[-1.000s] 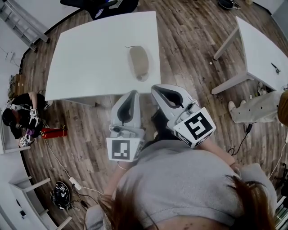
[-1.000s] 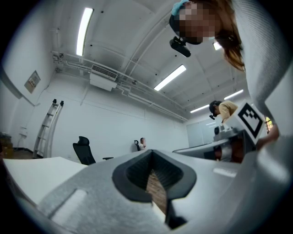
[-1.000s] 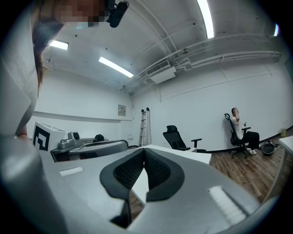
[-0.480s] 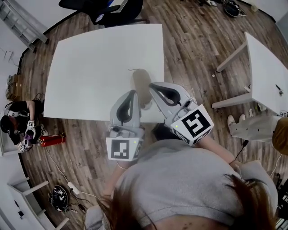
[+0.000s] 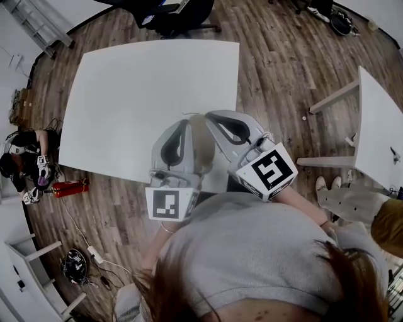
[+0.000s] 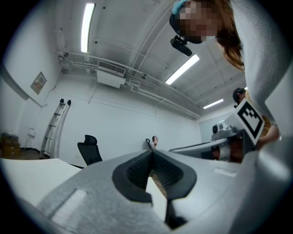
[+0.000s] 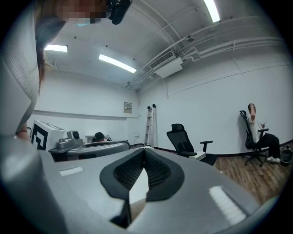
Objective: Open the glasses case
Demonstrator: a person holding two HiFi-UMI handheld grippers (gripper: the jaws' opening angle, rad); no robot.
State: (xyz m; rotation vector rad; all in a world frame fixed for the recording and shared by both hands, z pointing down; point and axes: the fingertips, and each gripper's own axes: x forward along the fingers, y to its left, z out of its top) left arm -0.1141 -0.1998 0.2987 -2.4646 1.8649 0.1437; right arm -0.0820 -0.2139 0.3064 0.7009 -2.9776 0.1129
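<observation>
The beige glasses case (image 5: pixel 201 141) lies on the white table (image 5: pixel 126 100) near its front right edge. Only a narrow strip of it shows between my two grippers; the rest is hidden under them. My left gripper (image 5: pixel 184 123) reaches over the table's near edge just left of the case, jaws shut and empty. To the right of the case my right gripper (image 5: pixel 210 117) is also shut with nothing in it. Both the left gripper view (image 6: pixel 152 153) and the right gripper view (image 7: pixel 144 150) look level across the room, with their jaws meeting at the tip.
A black office chair (image 5: pixel 182 12) stands behind the table. A second white table (image 5: pixel 381 132) is at the right, with a person's legs (image 5: pixel 349 201) beside it. Someone sits on the floor at the left (image 5: pixel 22 163) by a red object (image 5: pixel 70 187).
Both grippers have moved forward from over the floor to over the table's near edge. The case, fully visible before, is now mostly covered by them. Jaws stayed shut.
</observation>
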